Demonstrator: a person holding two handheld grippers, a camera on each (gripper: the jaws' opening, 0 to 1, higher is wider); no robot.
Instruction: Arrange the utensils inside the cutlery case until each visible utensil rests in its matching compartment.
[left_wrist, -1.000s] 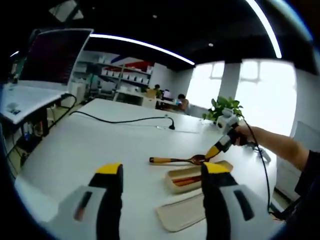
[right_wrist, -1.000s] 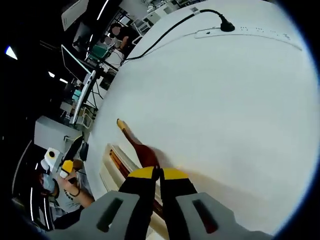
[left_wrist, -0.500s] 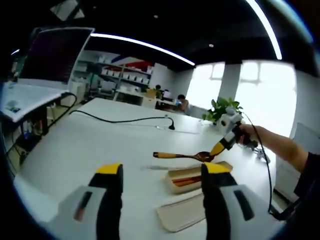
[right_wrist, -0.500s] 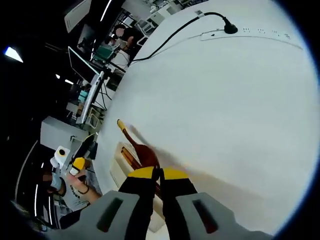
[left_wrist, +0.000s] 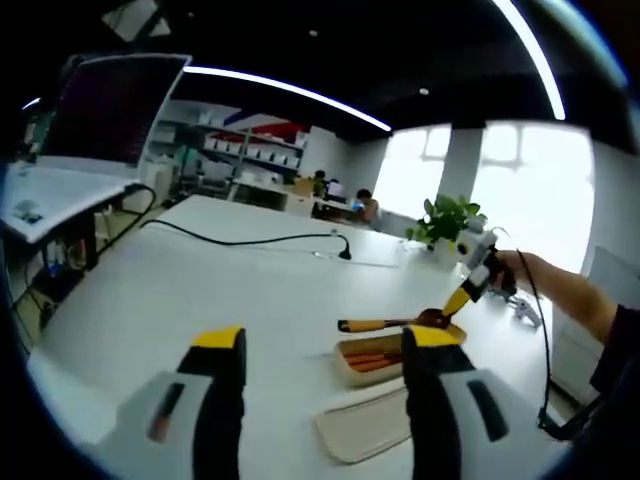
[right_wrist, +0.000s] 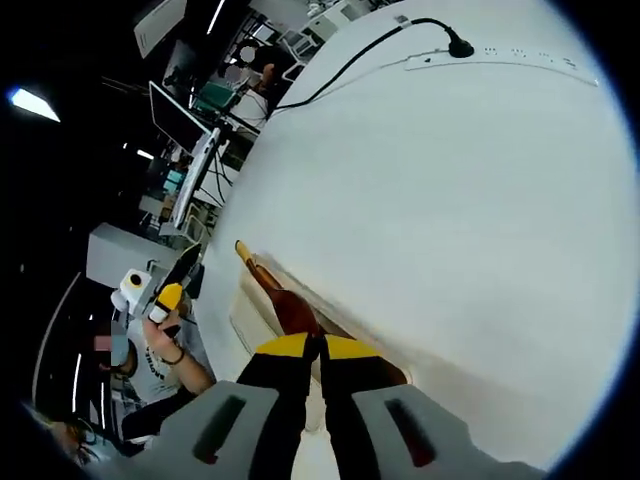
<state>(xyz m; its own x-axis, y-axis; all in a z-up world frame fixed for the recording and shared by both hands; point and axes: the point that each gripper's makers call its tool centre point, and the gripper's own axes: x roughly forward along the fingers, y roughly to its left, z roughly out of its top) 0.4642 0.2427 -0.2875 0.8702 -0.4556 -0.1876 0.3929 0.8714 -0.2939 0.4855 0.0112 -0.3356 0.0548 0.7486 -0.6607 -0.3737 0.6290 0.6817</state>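
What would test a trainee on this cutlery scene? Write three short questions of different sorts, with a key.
1. True or false: the right tongs are shut on the wooden spoon.
2. Which lies nearest the left tongs on the table? A) the lid B) the black cable C) the plant
3. Fill in: the spoon hangs over the open cutlery ____.

Key: 1 true; 2 A; 3 case.
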